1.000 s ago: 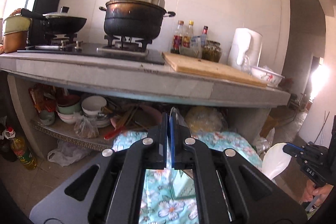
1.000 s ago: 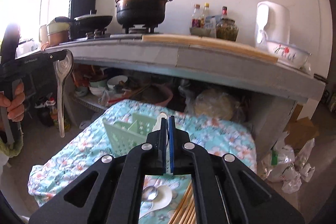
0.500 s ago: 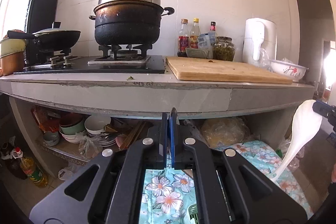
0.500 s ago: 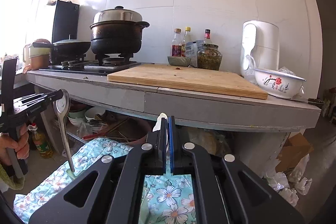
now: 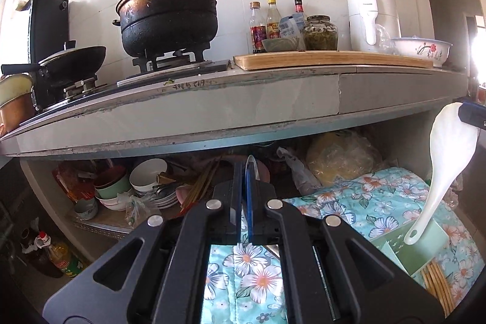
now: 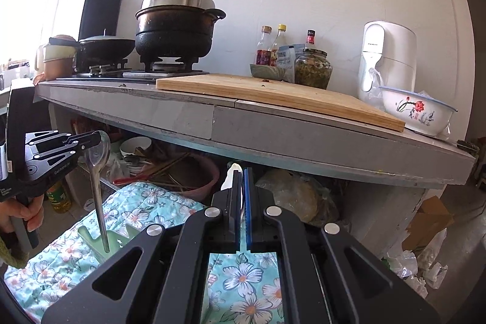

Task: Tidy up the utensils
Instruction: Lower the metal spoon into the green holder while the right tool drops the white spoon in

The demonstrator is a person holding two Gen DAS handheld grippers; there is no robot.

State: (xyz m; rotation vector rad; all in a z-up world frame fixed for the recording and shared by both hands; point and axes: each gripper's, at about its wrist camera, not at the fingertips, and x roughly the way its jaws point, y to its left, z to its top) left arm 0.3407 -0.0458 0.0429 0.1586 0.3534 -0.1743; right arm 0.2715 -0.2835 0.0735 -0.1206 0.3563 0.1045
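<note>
My left gripper (image 5: 244,169) is shut on a metal spoon (image 6: 97,172), held by its bowl so the handle hangs down; its tip is at the green utensil rack (image 6: 100,239). My right gripper (image 6: 241,172) is shut on a white ceramic spoon (image 5: 440,169), also held by the bowl, its handle end hanging at the green rack (image 5: 425,245). Wooden chopsticks (image 5: 437,281) lie by the rack on the floral cloth (image 5: 252,272). In each own wrist view only a sliver of the held spoon shows between the fingers.
A grey counter (image 5: 212,105) overhangs the cloth, carrying a black pot (image 5: 168,17), a wok (image 5: 70,63), a cutting board (image 6: 273,93), bottles, a white kettle (image 6: 385,56) and a floral bowl (image 6: 416,111). Bowls and plates (image 5: 145,181) crowd the shelf below.
Both grippers have risen and shifted, then come down a little. The two spoons now hang with their handle ends at the green rack.
</note>
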